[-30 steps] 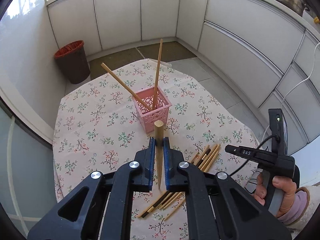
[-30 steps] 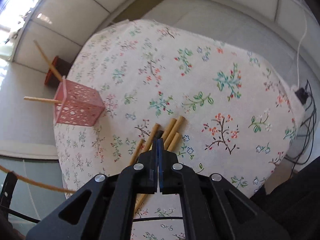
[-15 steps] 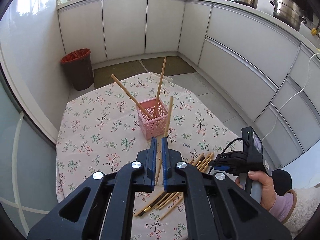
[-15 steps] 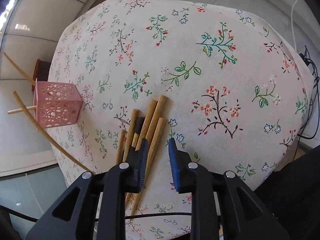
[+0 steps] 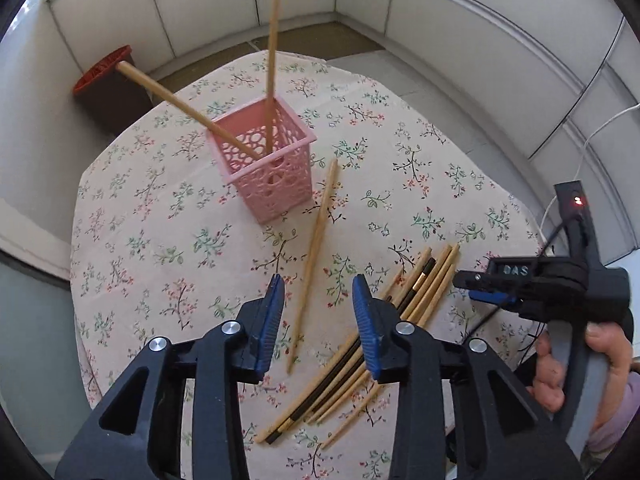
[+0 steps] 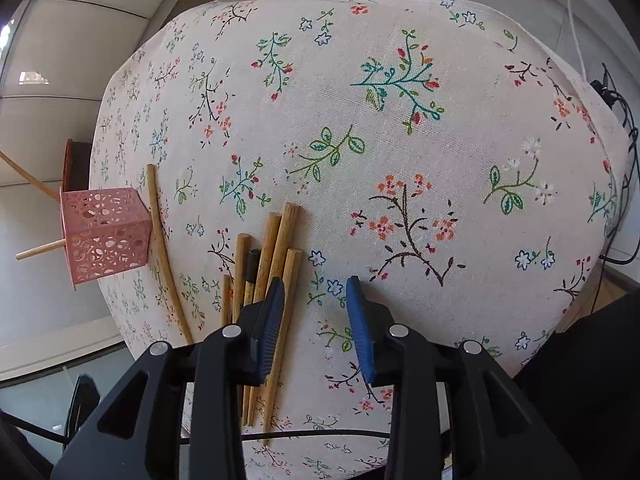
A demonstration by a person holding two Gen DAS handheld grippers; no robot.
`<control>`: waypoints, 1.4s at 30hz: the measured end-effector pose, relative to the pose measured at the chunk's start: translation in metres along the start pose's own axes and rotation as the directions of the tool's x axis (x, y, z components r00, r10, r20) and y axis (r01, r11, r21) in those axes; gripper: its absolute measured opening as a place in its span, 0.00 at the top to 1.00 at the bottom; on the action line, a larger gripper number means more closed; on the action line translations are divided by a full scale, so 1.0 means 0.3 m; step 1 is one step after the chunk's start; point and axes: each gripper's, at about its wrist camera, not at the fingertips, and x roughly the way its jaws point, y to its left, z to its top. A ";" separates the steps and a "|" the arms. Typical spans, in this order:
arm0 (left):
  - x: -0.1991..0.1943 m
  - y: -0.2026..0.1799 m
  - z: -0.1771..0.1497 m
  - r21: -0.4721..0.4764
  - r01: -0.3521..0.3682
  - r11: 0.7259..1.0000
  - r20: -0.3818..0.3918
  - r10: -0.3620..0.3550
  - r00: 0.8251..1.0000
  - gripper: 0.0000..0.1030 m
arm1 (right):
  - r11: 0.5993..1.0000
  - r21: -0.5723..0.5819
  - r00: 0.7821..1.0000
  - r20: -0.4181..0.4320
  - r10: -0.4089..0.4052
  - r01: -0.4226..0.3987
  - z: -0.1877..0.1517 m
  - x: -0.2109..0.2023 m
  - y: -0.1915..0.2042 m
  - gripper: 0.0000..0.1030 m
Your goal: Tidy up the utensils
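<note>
Progress — two chopsticks stand in my pink holder (image 5: 268,168) | stray stick (image 5: 316,248) lies beside it, pile (image 5: 400,312) near | my left gripper (image 5: 318,320) opening, empty | right gripper (image 6: 314,320) opening, empty — most sticks remain.

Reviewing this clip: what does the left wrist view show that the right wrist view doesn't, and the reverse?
Only the left wrist view shows the left gripper, jaws opening with nothing pressed between them, the inside of the pink basket with two chopsticks standing in it, the right gripper's handle in a hand, and white cabinets.

Only the right wrist view shows the right gripper, jaws opening over bare cloth beside the pile, and the table's far right edge with cables.

Both show the basket, the single loose chopstick beside it, the chopstick pile and the floral tablecloth.
</note>
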 end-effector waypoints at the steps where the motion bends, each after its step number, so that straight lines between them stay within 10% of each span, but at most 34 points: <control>1: 0.026 -0.015 0.027 0.008 0.006 1.000 -0.001 -0.006 1.000 0.57 | 1.000 0.005 1.000 -0.011 0.009 -0.008 0.002 -0.001 -0.006 0.66; 4: 0.095 -0.061 0.092 0.030 0.021 0.999 -0.005 -0.021 1.000 0.38 | 0.999 0.015 0.998 -0.039 0.048 -0.048 0.021 -0.008 -0.036 0.60; 19: 0.398 0.018 0.075 -0.027 -0.078 0.997 -0.226 0.070 0.972 0.51 | 0.988 -0.034 0.983 -0.111 0.147 -0.151 0.072 0.010 -0.024 0.38; 33: 0.322 0.159 -0.143 -0.122 -0.055 0.991 -0.316 0.014 0.949 0.48 | 0.985 -0.004 0.976 -0.132 0.172 -0.174 0.080 0.011 -0.035 0.36; 37: 0.293 0.175 -0.195 -0.135 -0.052 0.989 -0.253 0.016 0.967 0.48 | 0.985 -0.005 0.978 -0.125 0.169 -0.171 0.076 0.012 -0.033 0.36; 39: 0.280 0.165 -0.214 -0.115 -0.056 0.992 -0.225 0.029 0.974 0.52 | 0.986 -0.013 0.979 -0.118 0.164 -0.167 0.071 0.013 -0.028 0.36; 42: 0.245 0.149 -0.253 -0.117 -0.034 0.993 -0.225 0.007 0.974 0.92 | 0.988 -0.027 0.983 -0.105 0.151 -0.154 0.061 0.012 -0.020 0.36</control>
